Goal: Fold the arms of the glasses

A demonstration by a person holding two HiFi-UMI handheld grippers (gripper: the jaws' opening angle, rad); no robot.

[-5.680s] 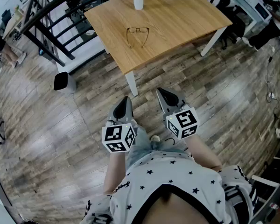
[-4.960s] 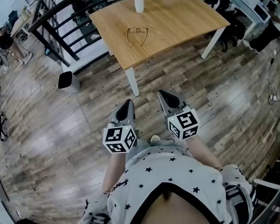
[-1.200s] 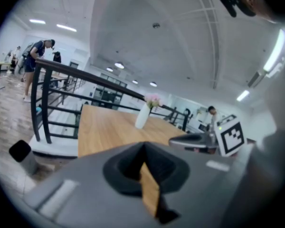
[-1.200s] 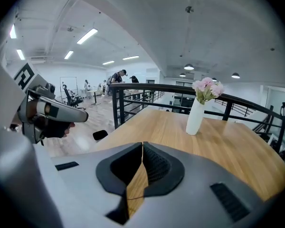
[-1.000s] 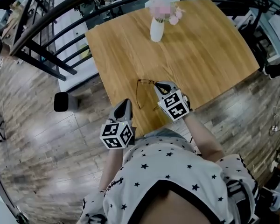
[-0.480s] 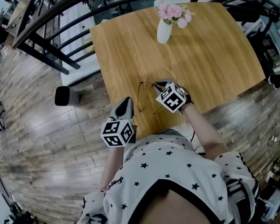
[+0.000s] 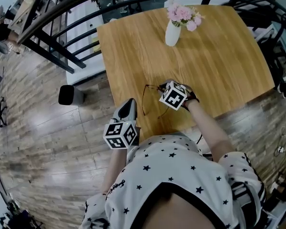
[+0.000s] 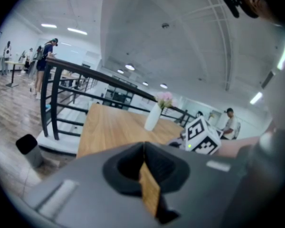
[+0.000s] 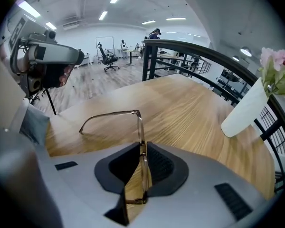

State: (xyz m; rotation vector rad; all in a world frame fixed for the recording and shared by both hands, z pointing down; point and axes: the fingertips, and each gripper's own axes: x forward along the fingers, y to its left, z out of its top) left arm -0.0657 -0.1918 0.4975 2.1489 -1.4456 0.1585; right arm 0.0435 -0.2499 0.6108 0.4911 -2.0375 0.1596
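Right gripper (image 9: 141, 152) pinches the front of the glasses (image 9: 138, 122) on the wooden table (image 7: 219, 56). Left gripper (image 8: 143, 148) is closed and empty.

Wooden table (image 7: 219, 56) holds glasses (image 7: 144, 101) by its near edge, arms unfolded. Right gripper (image 7: 164, 88) is at their right side. Left gripper (image 7: 130, 104) hangs off the table edge over the floor. White vase (image 7: 172, 32) with pink flowers stands far side. Black bin (image 7: 69, 95) sits on the floor.
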